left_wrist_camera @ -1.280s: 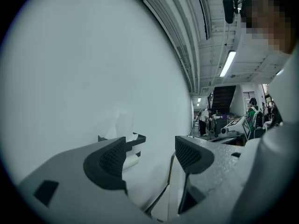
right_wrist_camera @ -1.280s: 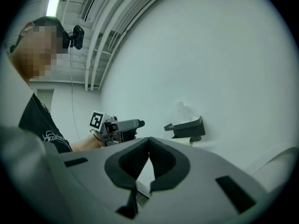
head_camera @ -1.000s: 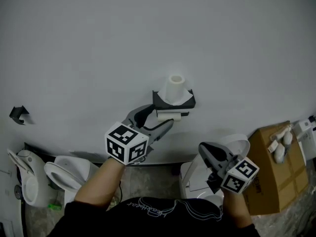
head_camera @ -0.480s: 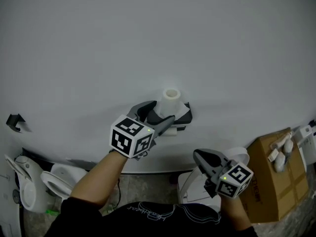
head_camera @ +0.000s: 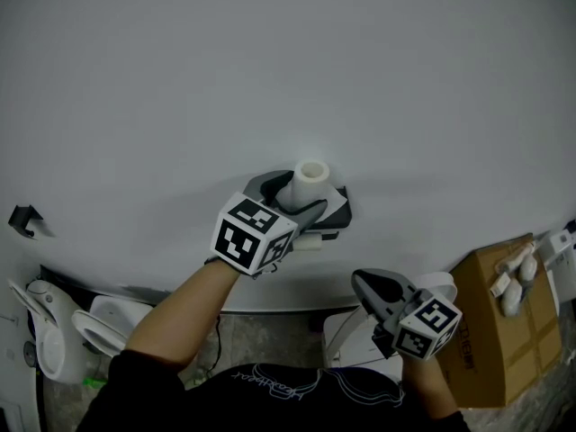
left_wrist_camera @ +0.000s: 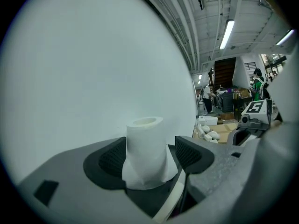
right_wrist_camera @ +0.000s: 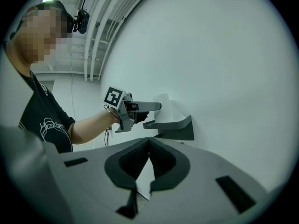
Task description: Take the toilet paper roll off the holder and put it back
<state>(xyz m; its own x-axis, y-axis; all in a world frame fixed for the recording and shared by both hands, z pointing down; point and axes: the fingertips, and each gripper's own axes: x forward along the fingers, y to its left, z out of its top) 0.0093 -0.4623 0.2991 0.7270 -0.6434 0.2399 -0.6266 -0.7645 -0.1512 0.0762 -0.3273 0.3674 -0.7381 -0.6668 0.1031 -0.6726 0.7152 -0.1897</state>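
In the head view we see the left gripper (head_camera: 297, 196) raised to the white wall (head_camera: 270, 61). Its jaws are spread on either side of the roll (head_camera: 311, 178), which stands upright on top of the dark holder (head_camera: 342, 207) fixed to that wall. The right gripper (head_camera: 367, 284) hangs lower and to the right, well apart from the holder, above a white toilet (head_camera: 438, 277). A cardboard box (head_camera: 490, 331) sits further right with a few small white things on it. More toilets (head_camera: 108, 318) show at the lower left, below a small black bracket (head_camera: 24, 214) on the wall. In the left gripper view we look along the jaws and find the roll standing between the two dark ribbed pads (left_wrist_camera: 111, 160). The left pad is just against it and a thin gap shows at the right pad, so we read this gripper as spread around the roll and not squeezing it. A loose flap (left_wrist_camera: 173, 169) of paper hangs at the roll's foot, and the holder's dark top lies under it. At the far right we see the other gripper's marker cube (left_wrist_camera: 254, 108), and beyond it a hall with ceiling lights (left_wrist_camera: 227, 31) and people in the distance. In the right gripper view the jaws are pressed together with nothing between them, and they point toward the wall. Past them we see the holder, the roll partly hidden behind the left gripper, and the person's bare forearm (right_wrist_camera: 88, 125) and black shirt (right_wrist_camera: 44, 120).
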